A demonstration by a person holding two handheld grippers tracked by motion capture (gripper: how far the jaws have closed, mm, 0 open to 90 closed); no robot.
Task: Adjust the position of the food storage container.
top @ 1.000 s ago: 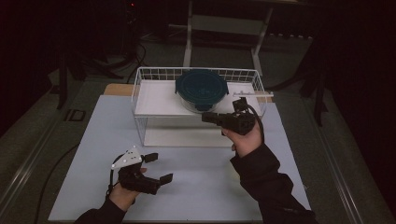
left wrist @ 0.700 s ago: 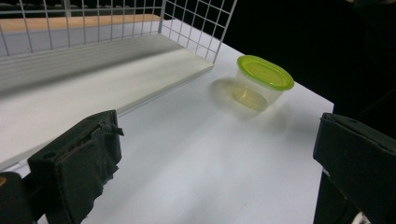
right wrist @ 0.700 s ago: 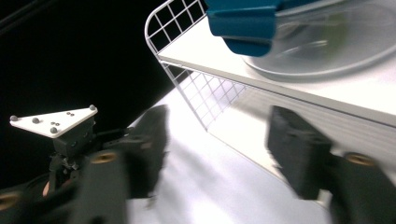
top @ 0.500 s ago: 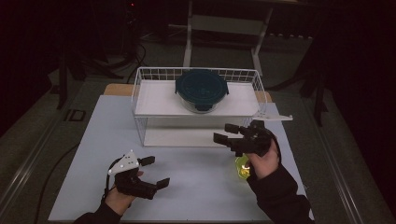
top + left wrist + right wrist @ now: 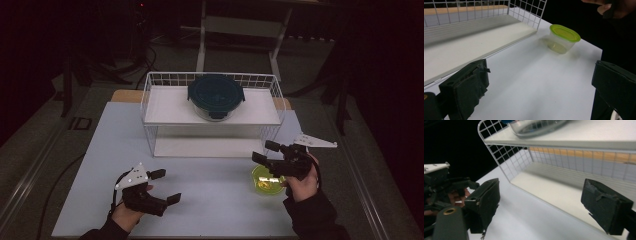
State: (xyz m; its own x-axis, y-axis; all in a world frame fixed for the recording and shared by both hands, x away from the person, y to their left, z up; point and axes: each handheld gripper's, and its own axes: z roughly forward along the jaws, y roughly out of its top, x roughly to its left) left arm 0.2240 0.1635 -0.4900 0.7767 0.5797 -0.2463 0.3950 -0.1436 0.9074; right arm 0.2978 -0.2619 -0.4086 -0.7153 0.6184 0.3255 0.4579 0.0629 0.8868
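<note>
Small clear plastic tub with lime-green lid [image 5: 268,180] standing on white bench [image 5: 215,200], just before white wire rack [image 5: 150,107]. Right gripper [image 5: 266,152] directly over tub, jaws apart, empty; left gripper [image 5: 166,186] idle, jaws apart, well clear.

Left gripper [image 5: 162,186]: matte black body, lower left of the high view, with two block-shaped black jaws.
Left plate [image 5: 132,175]: pale grey, three-cornered, dotted with small dark holes, mounted on top of that gripper.
Left pads [image 5: 471,82]: black rubber facing, ragged and torn at the edges, lower left of the left gripper view.
Right gripper [image 5: 265,152]: black, angular, lower right of the high view.
Right plate [image 5: 314,141]: pale grey, long and pointed.
Right pads [image 5: 607,205]: black, frayed surface, right edge of the right gripper view.
Fitting [image 5: 449,211]: brass-coloured ring set in the black housing, lower left of the right gripper view.
Sleeves [image 5: 315,217]: dark, long, reaching to the wrists.
</note>
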